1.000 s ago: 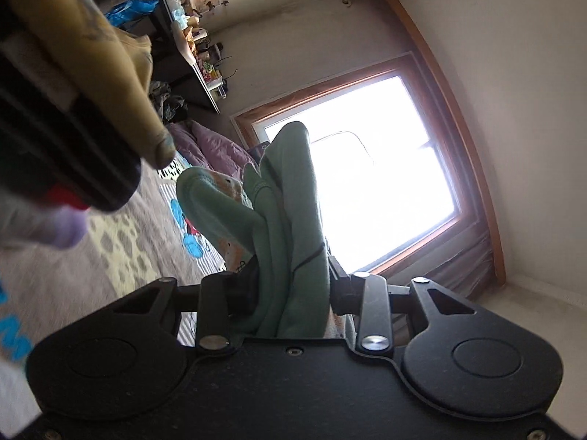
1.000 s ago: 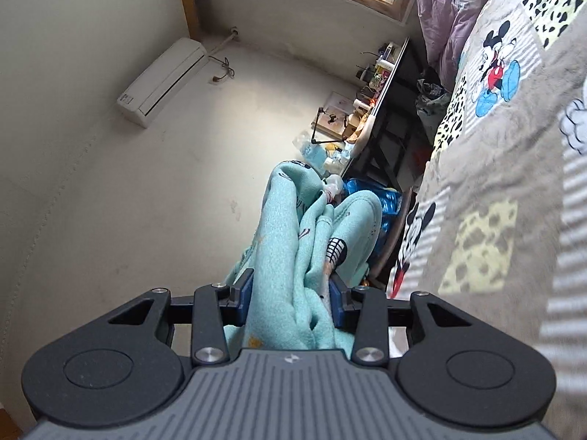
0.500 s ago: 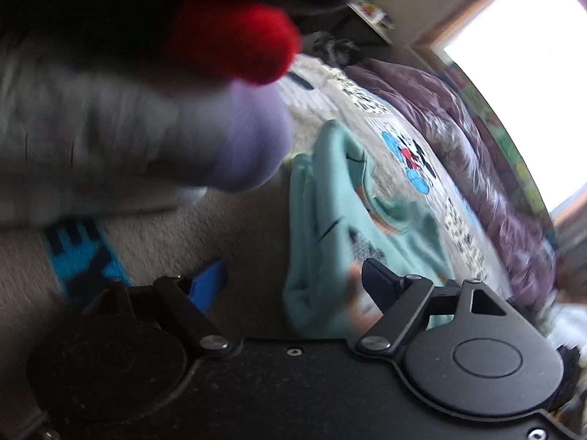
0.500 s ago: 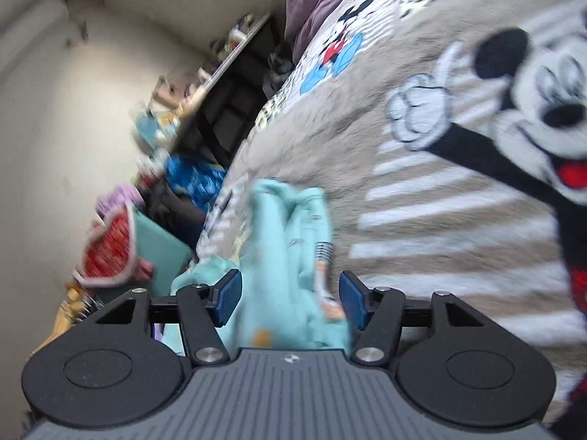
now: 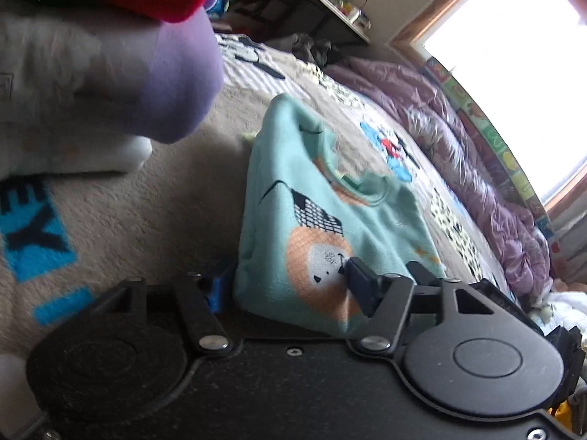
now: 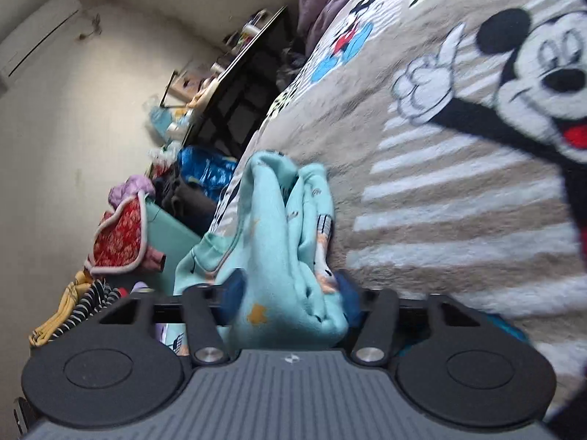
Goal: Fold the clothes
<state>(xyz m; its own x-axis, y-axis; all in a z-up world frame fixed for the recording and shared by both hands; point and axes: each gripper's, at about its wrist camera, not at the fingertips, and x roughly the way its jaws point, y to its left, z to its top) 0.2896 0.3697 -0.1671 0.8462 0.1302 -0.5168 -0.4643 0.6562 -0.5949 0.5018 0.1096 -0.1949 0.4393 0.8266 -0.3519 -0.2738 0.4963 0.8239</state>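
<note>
1. Mint-green garment (image 5: 330, 220), soft knit, printed with an orange lion face and small dark marks; lies bunched on the bed, partly doubled over itself.
2. Left gripper (image 5: 290, 289): jaws closing, set fairly wide, the near edge of the garment between them. Whether the pads press the cloth cannot be told.
3. Right gripper (image 6: 290, 289): jaws closing around a thick gathered fold of the same garment (image 6: 279, 234), which fills the gap between the blue pads; the cloth stands up in ridges ahead of the fingers.
4. Blanket (image 6: 440, 190), beige fleece with white stripes and cartoon mouse figures, covering the bed under the garment; blue lettering (image 5: 33, 234) shows on it in the left view.
5. Purple quilt (image 5: 477, 168), crumpled along the far side of the bed, beneath a bright window (image 5: 532, 55).
6. Dark shelf (image 6: 238, 84) with small clutter, against the wall beyond the bed.
7. Heap of mixed clothes (image 6: 121, 234), red, yellow and striped, beside the bed.
8. Air conditioner (image 6: 36, 33), white, wall-mounted.
</note>
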